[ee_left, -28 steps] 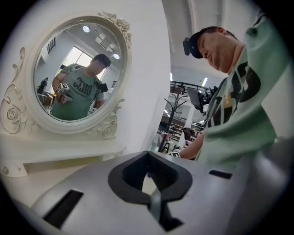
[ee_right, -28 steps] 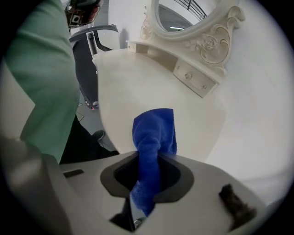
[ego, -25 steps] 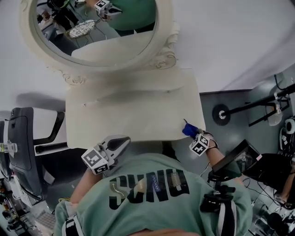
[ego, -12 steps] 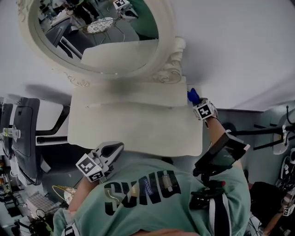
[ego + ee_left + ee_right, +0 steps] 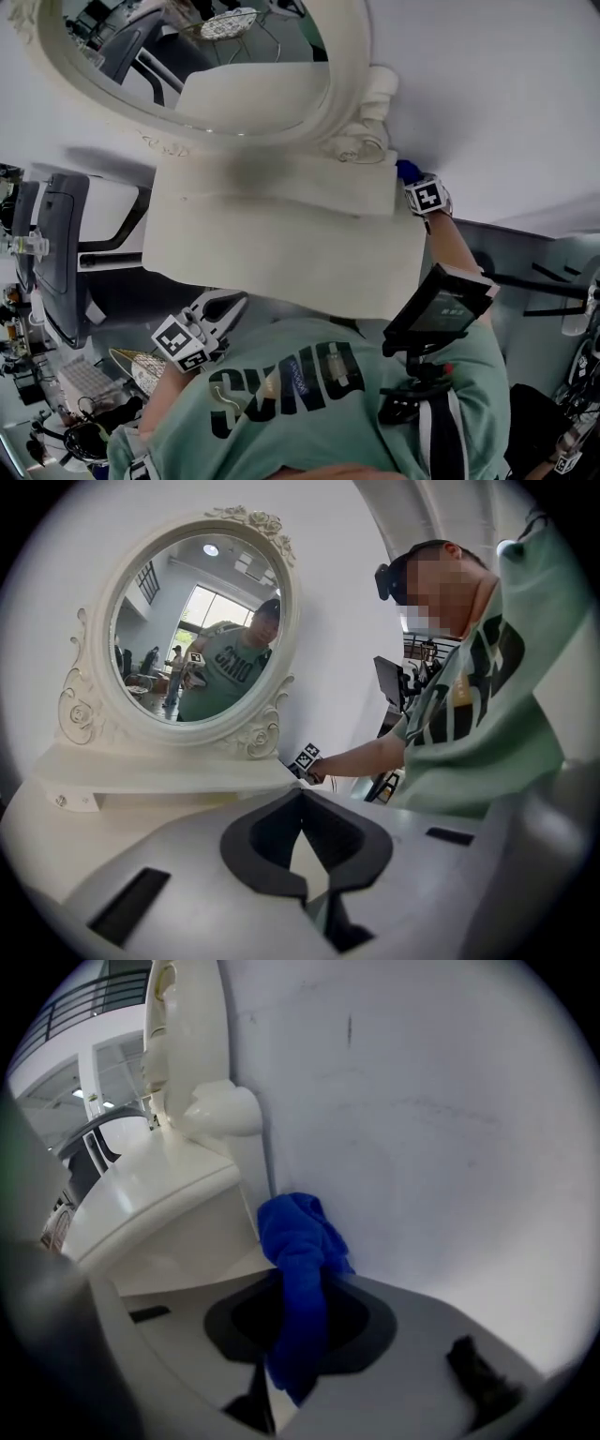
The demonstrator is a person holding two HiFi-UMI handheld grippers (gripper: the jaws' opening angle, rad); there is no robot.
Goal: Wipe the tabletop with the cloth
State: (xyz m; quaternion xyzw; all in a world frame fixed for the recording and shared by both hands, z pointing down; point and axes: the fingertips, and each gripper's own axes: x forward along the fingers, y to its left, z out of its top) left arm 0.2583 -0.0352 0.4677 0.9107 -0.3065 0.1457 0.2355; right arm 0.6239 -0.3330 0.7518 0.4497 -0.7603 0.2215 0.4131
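The blue cloth (image 5: 298,1246) is bunched between the jaws of my right gripper (image 5: 300,1293), which is shut on it. In the head view that gripper (image 5: 414,184) holds the cloth (image 5: 406,171) at the back right corner of the cream tabletop (image 5: 281,246), beside the end of the raised shelf (image 5: 309,183) and close to the white wall. I cannot tell whether the cloth touches the surface. My left gripper (image 5: 225,307) hovers at the table's front edge, near the person's chest. Its jaws (image 5: 302,794) are shut with nothing between them.
An oval mirror (image 5: 234,56) in a carved cream frame stands on the shelf at the back. A grey chair (image 5: 56,244) stands left of the table. A black screen device (image 5: 436,305) hangs at the person's right side. Clutter lies on the floor at lower left.
My right gripper has carried the cloth from the table's front right corner along the right edge to the back right corner. The left gripper has stayed near the front edge.
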